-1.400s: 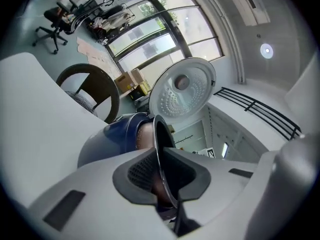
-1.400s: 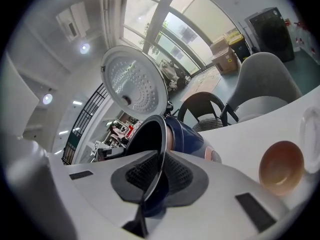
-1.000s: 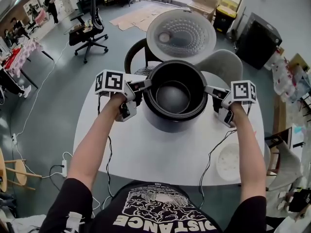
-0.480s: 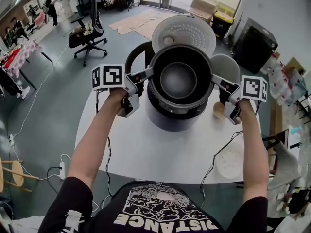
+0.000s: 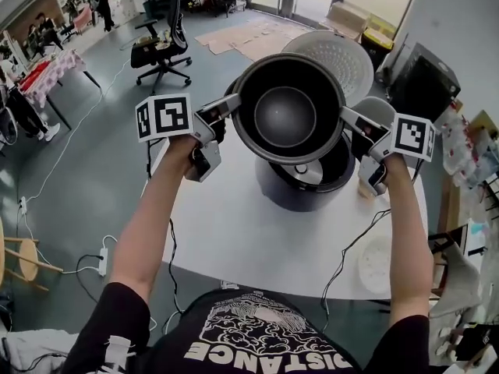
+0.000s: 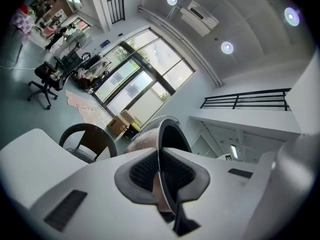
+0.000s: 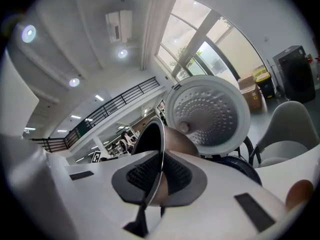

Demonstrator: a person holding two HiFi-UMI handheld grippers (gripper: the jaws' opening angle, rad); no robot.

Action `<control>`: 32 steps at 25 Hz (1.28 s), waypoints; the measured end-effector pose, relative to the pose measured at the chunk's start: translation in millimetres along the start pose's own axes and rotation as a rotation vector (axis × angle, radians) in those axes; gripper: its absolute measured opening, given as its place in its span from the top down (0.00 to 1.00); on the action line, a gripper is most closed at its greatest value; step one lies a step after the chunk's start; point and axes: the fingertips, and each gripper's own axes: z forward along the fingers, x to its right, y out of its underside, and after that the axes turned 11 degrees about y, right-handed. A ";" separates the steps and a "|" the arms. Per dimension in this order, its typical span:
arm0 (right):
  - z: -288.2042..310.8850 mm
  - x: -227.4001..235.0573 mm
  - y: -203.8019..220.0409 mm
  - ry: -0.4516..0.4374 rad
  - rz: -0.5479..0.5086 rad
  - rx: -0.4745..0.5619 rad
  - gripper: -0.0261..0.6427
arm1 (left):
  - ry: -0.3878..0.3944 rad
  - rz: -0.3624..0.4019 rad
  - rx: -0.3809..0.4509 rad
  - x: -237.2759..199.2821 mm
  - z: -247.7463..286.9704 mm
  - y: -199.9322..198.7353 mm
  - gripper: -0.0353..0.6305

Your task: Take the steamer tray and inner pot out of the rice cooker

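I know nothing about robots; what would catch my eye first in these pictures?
The dark inner pot hangs in mid-air at the centre, just above the black rice cooker on the white table. The left gripper and right gripper pinch its rim from opposite sides, jaws shut on it. Behind them the cooker's white lid stands open.

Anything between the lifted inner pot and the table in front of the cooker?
Nothing visible. The left gripper and right gripper hold the inner pot by its rim above the rice cooker; the table in front is bare. The steamer tray lies near its right edge.
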 end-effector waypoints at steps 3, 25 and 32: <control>10.1 -9.6 -0.2 -0.102 0.005 -0.009 0.90 | -0.030 0.012 0.048 1.3 -6.8 -2.6 0.89; 241.8 -251.9 179.5 -0.097 0.078 -0.257 0.89 | -0.345 -0.150 0.188 -147.6 -369.3 -42.1 0.89; 256.0 -254.5 258.5 -0.036 0.249 -0.297 0.89 | -0.398 -0.211 0.093 -194.0 -401.4 -2.3 0.88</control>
